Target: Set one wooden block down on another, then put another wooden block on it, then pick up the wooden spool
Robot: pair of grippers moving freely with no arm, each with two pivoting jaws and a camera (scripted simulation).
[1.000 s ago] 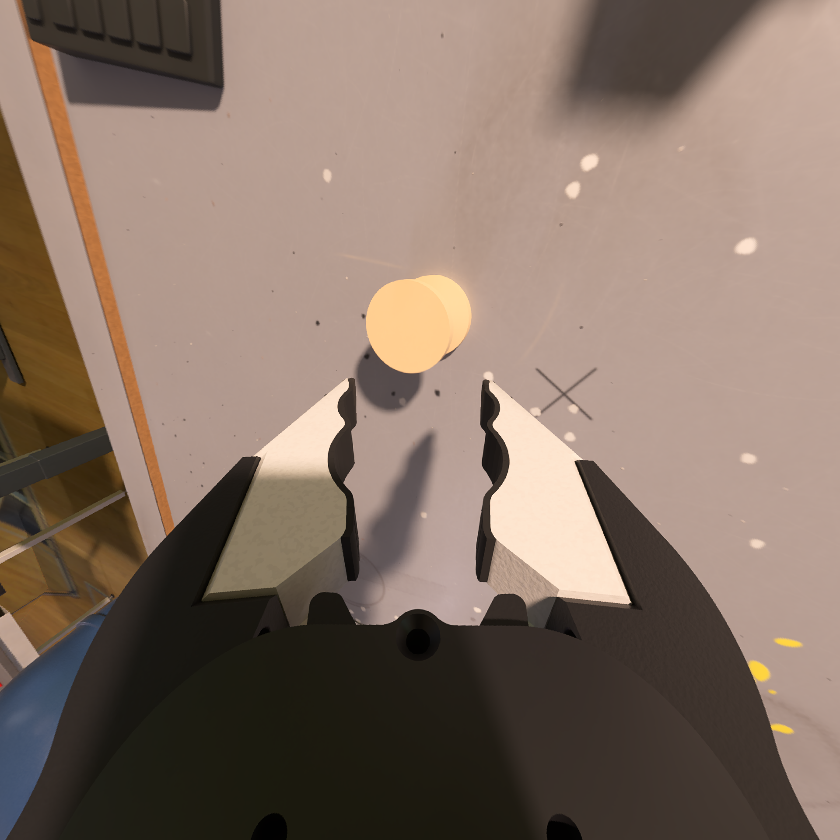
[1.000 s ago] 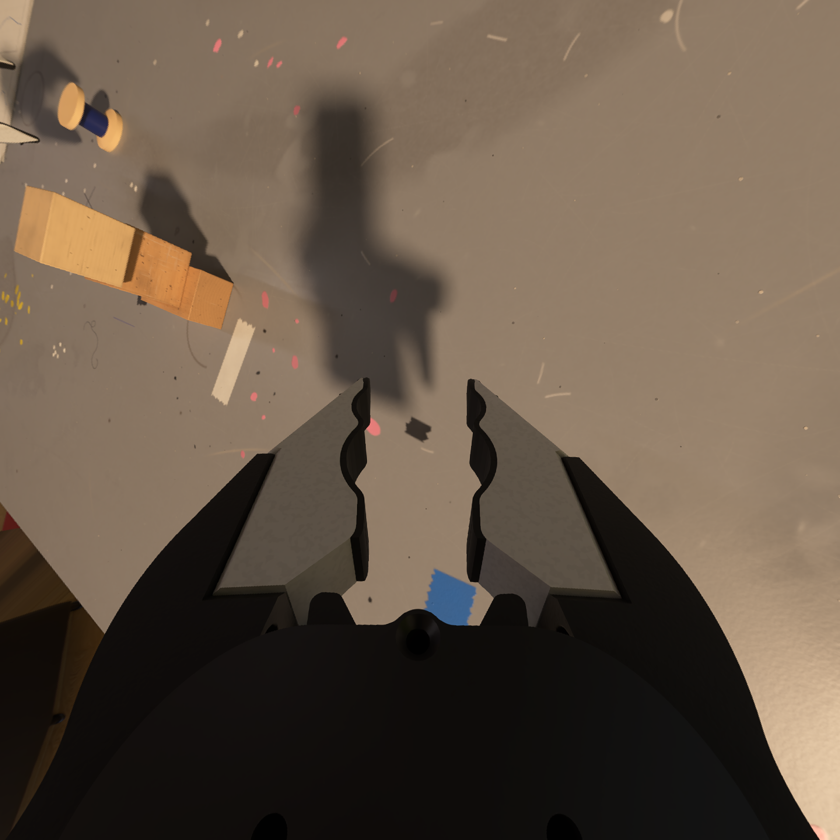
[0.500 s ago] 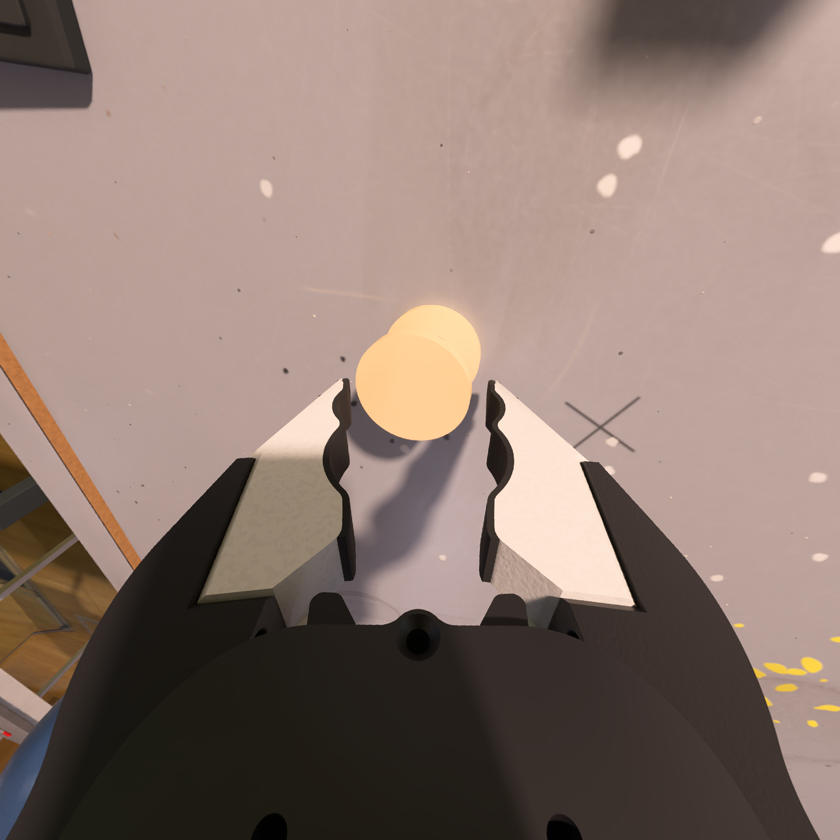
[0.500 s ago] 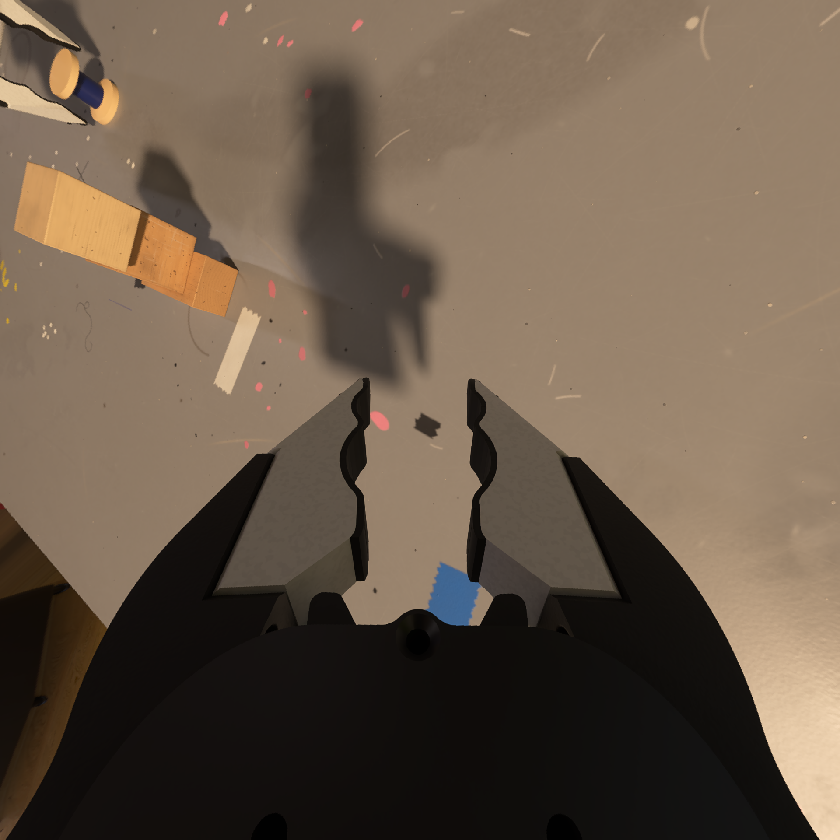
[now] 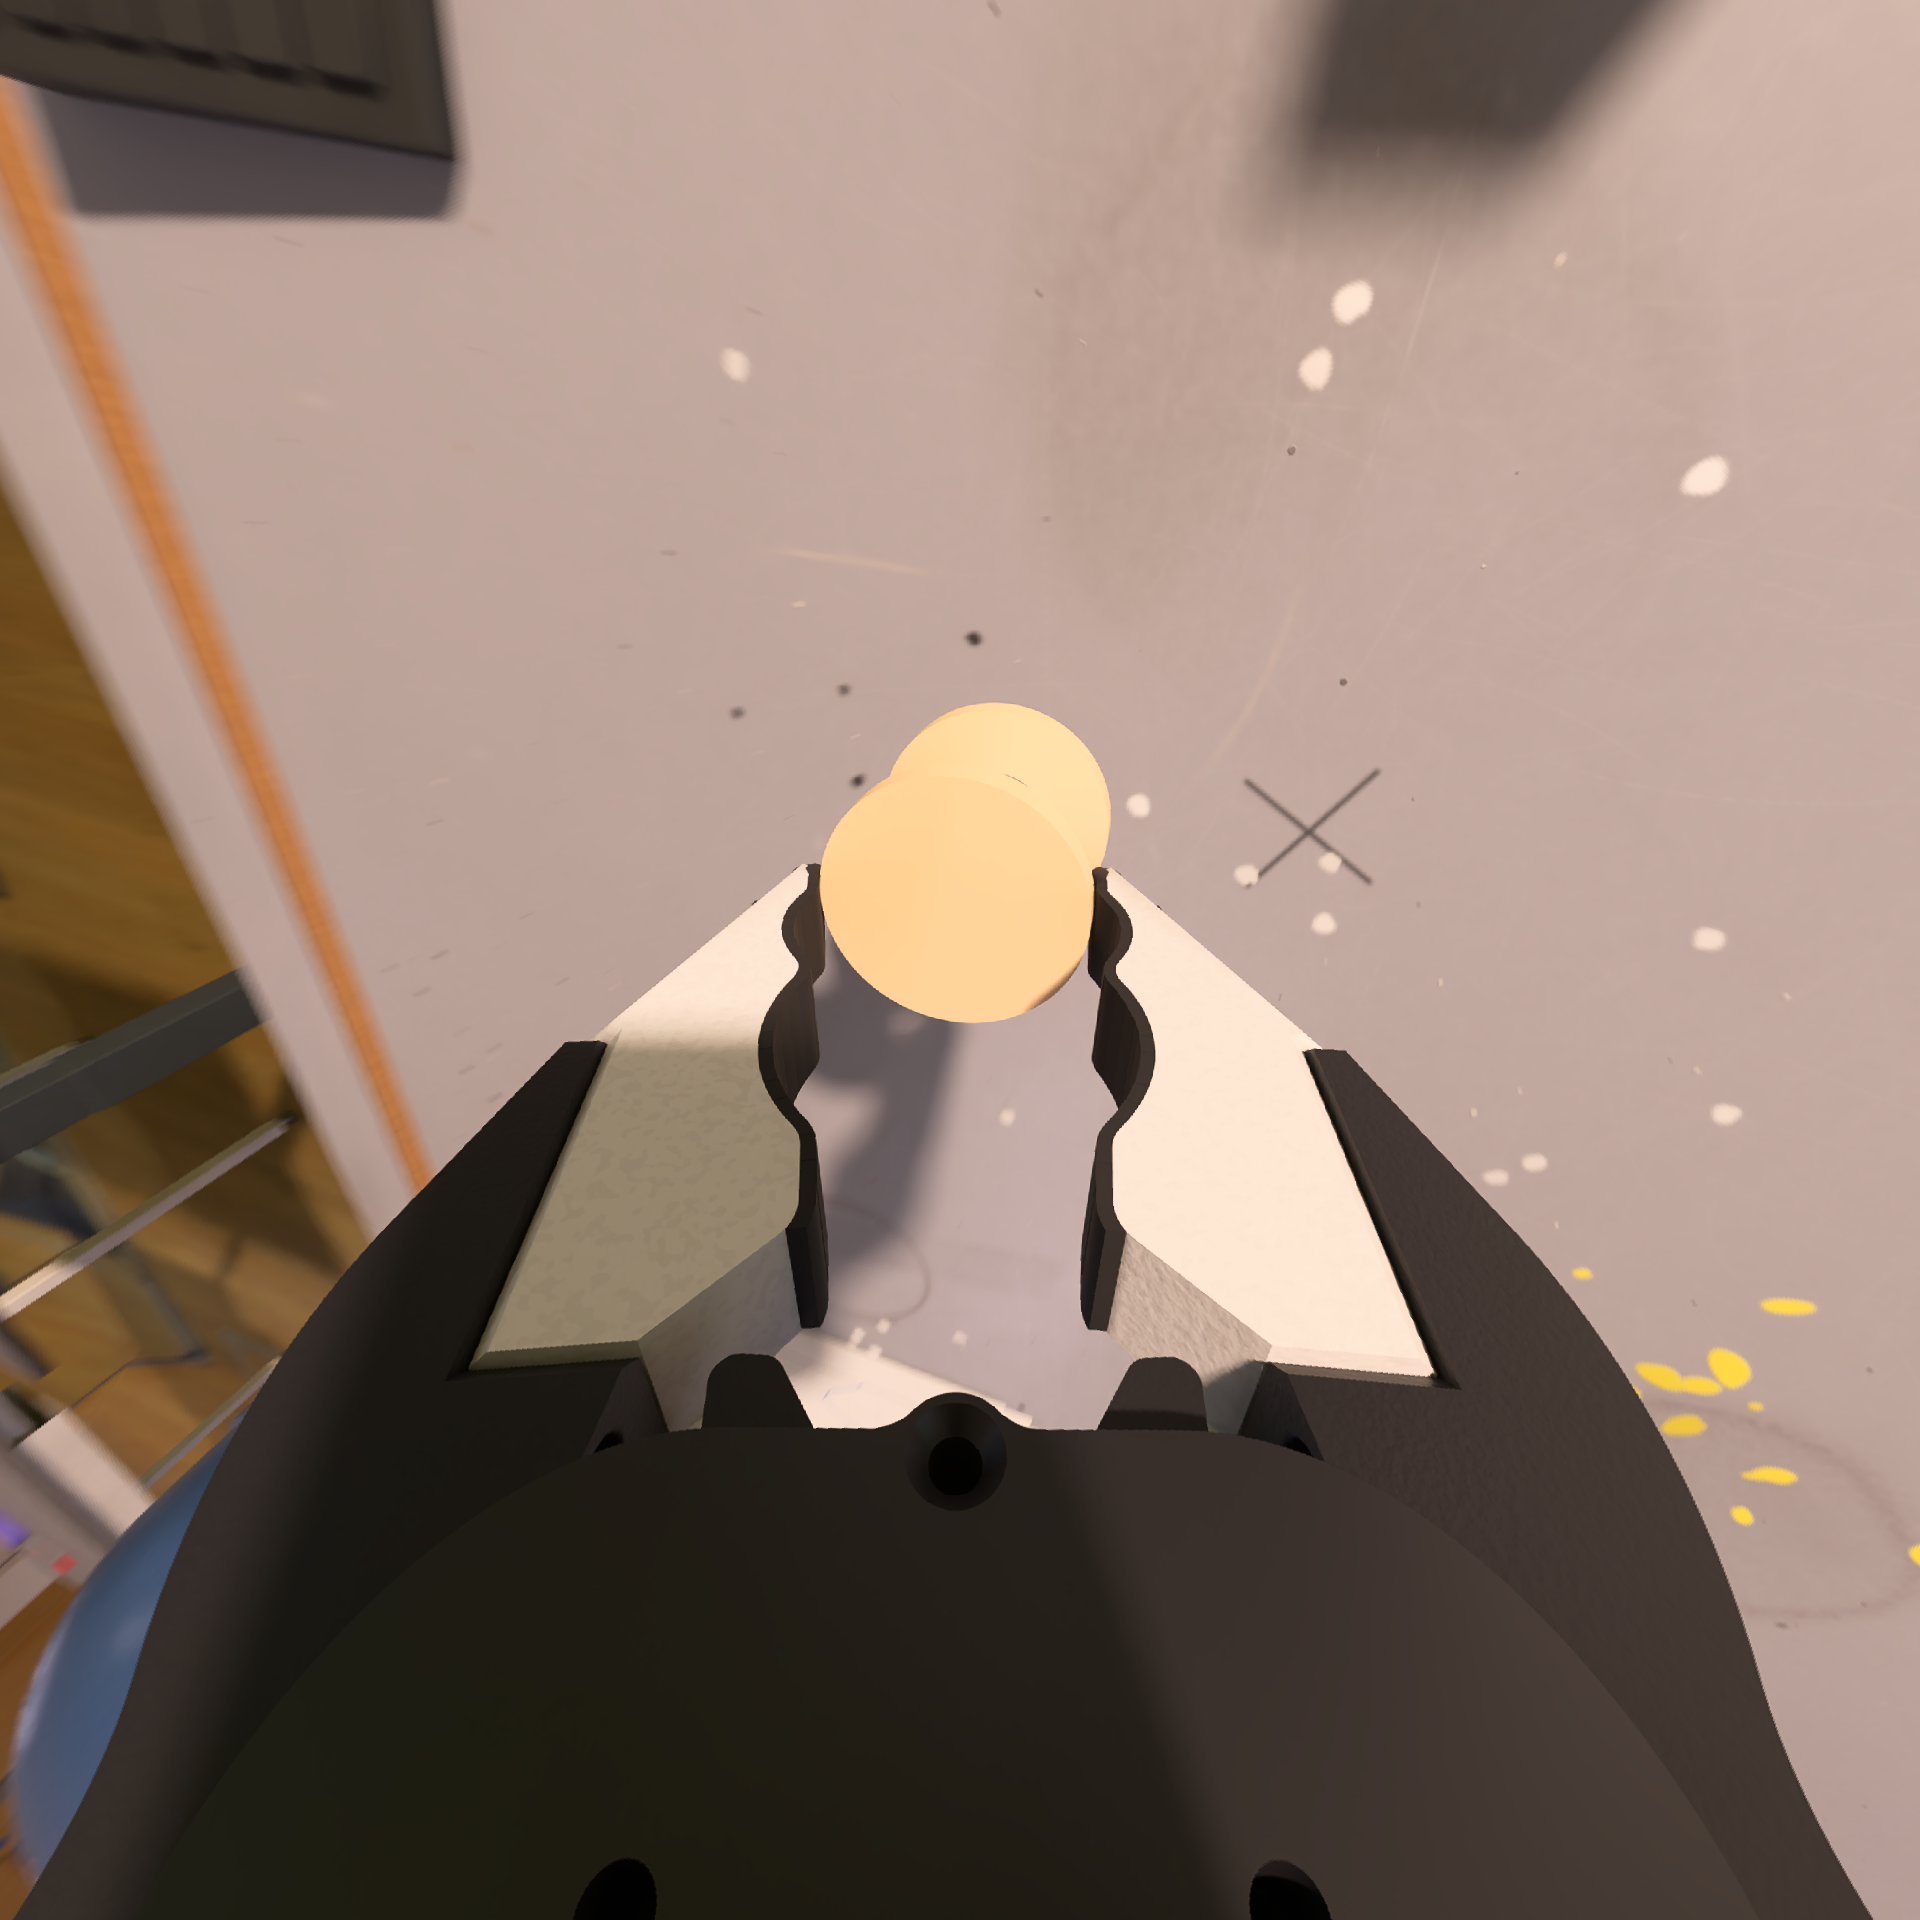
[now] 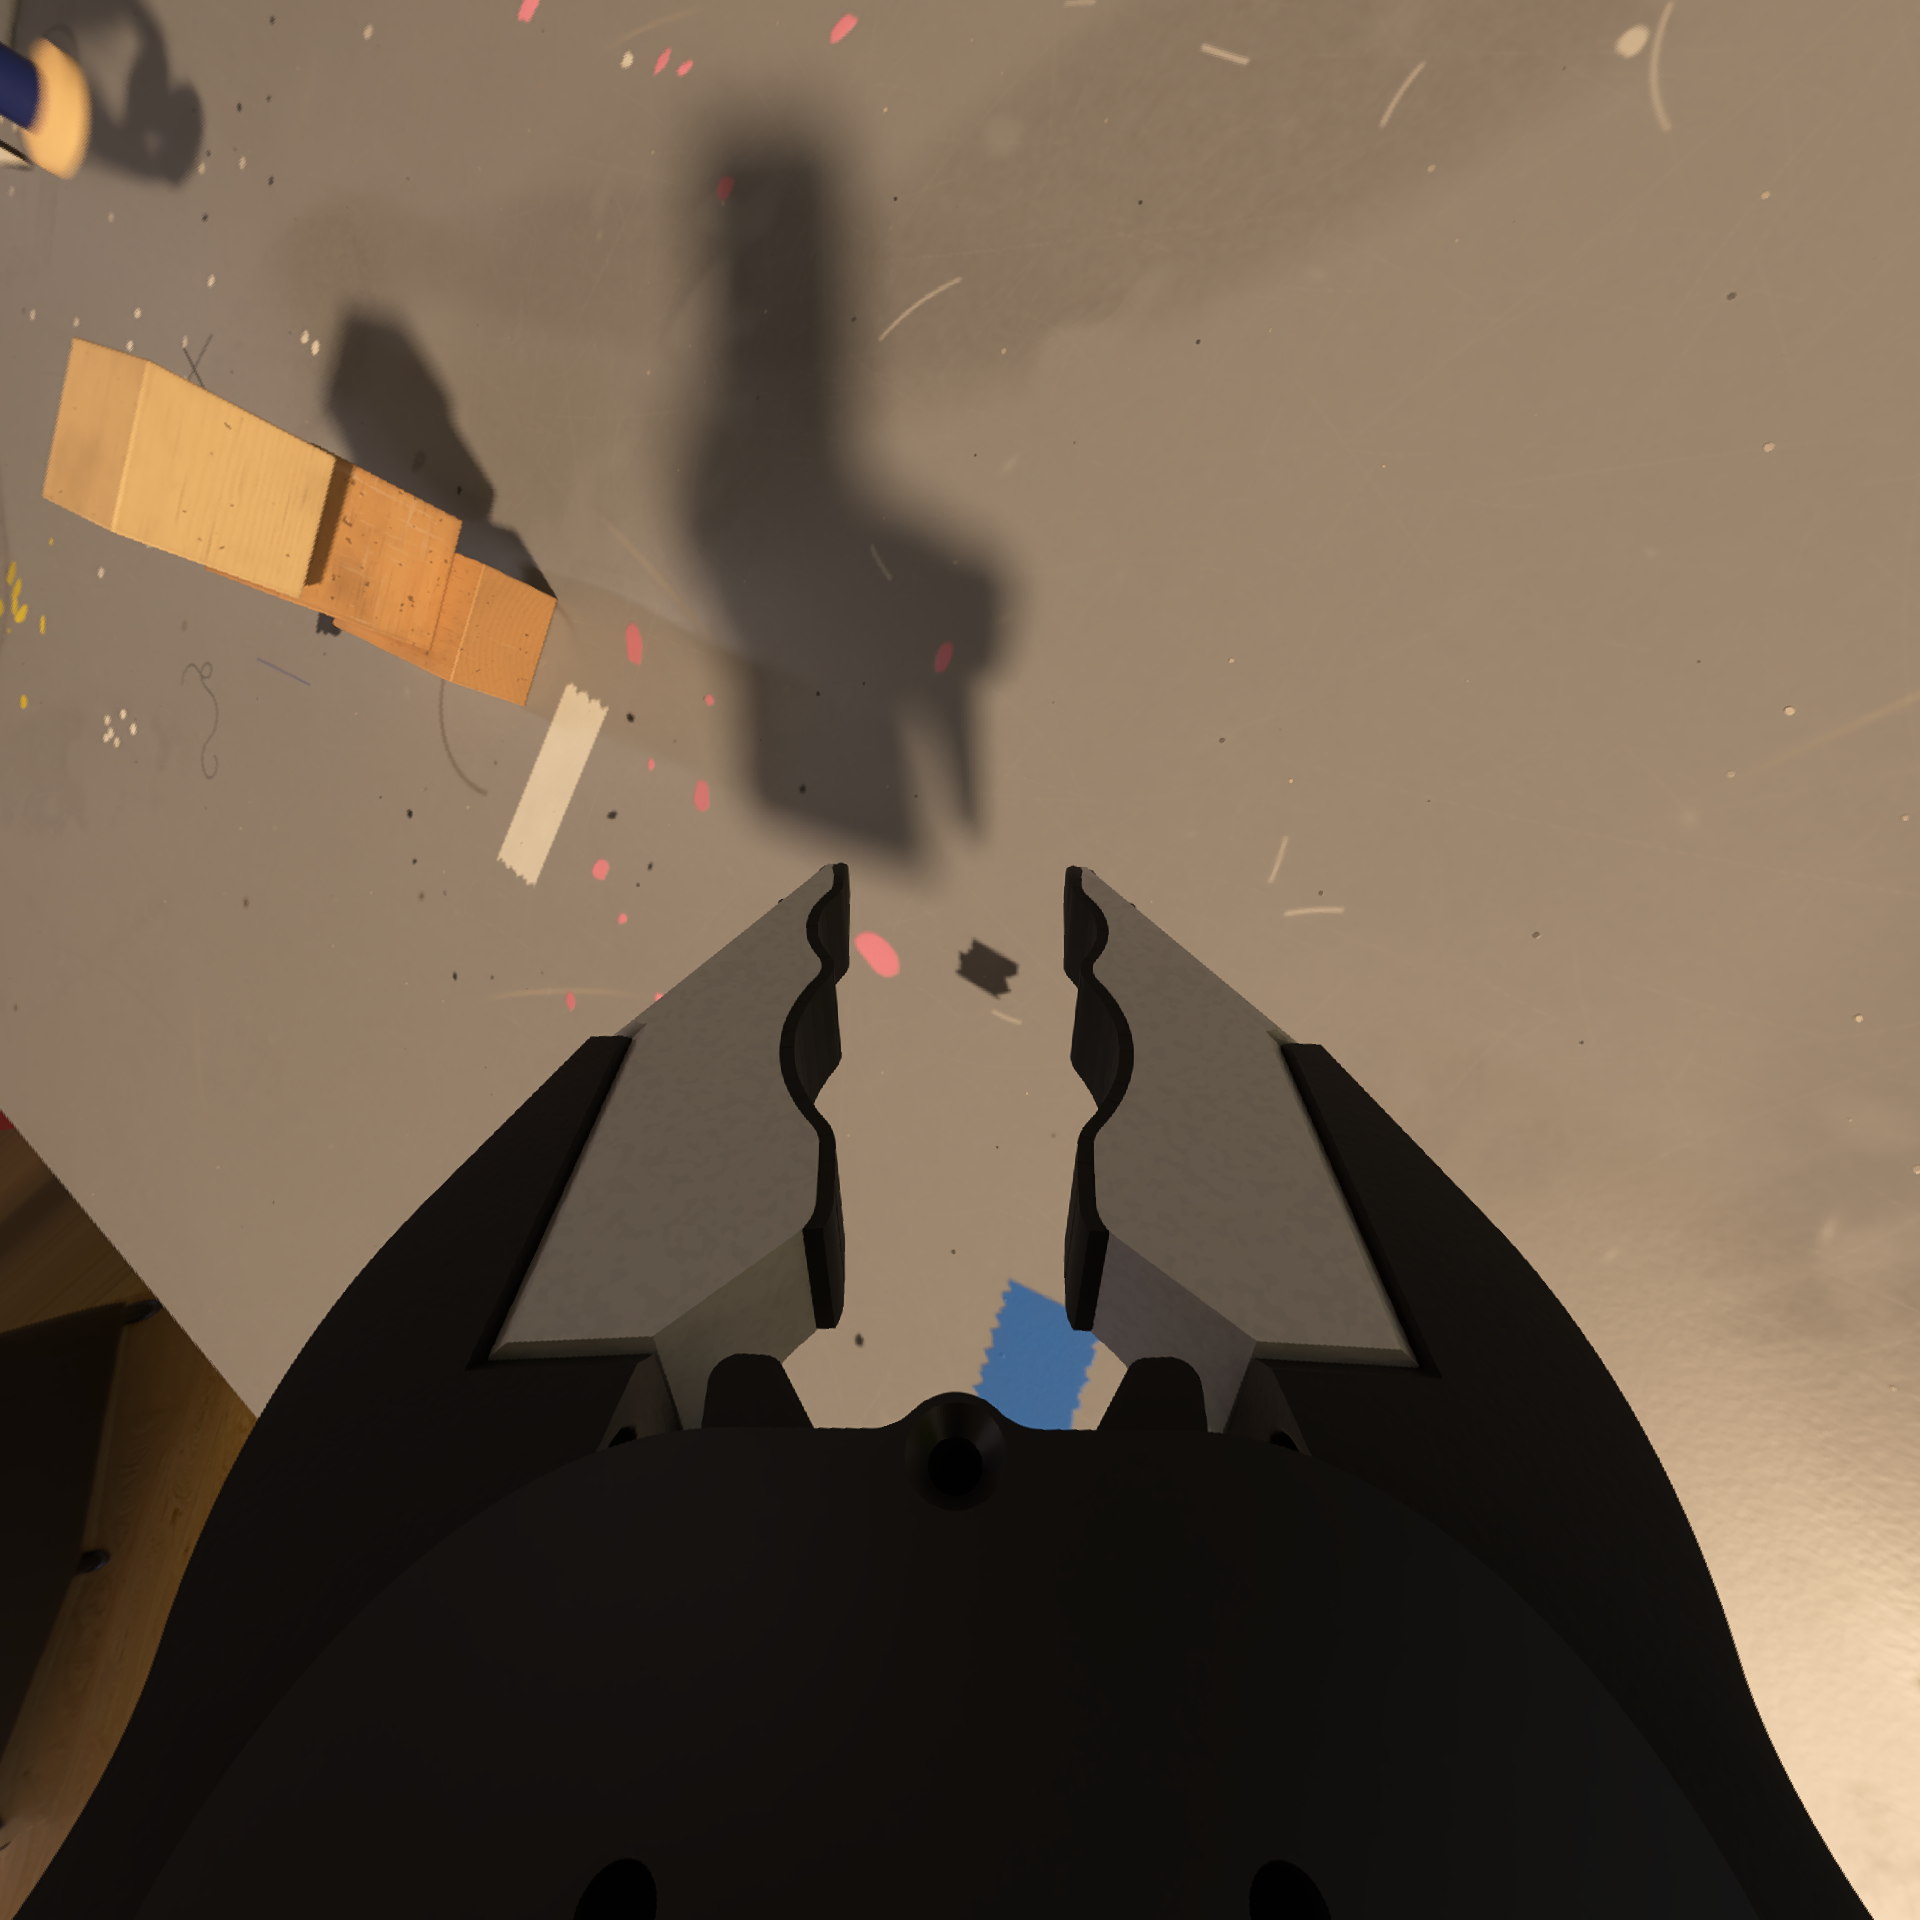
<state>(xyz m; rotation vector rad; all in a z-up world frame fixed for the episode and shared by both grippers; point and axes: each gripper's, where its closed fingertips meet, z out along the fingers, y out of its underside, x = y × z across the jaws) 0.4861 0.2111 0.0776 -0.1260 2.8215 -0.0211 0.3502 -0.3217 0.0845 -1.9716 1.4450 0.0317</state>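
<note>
The wooden spool (image 5: pixel 956 904) lies end-on to me in the left wrist view, its pale round flange between my fingertips. My left gripper (image 5: pixel 956 883) is shut on the spool, with both fingertips touching the near flange's rim. In the right wrist view the spool (image 6: pixel 52 104), with blue thread, shows at the top left corner. Three wooden blocks stand stacked at the left: a pale top block (image 6: pixel 197 468), a darker middle block (image 6: pixel 395 561) and a bottom block (image 6: pixel 499 634). My right gripper (image 6: pixel 956 883) is open and empty above the table, well right of the stack.
A dark slatted panel (image 5: pixel 229 73) lies at the far left of the grey table. The table's orange-trimmed edge (image 5: pixel 208 623) runs down the left. A pencilled cross (image 5: pixel 1309 826) is right of the spool. A masking tape strip (image 6: pixel 556 779) and blue tape (image 6: pixel 1034 1361) lie near my right gripper.
My left gripper has moved forward around the spool and its jaws have narrowed onto the near flange. The right gripper has drifted slightly; the spool now sits at its view's corner.
</note>
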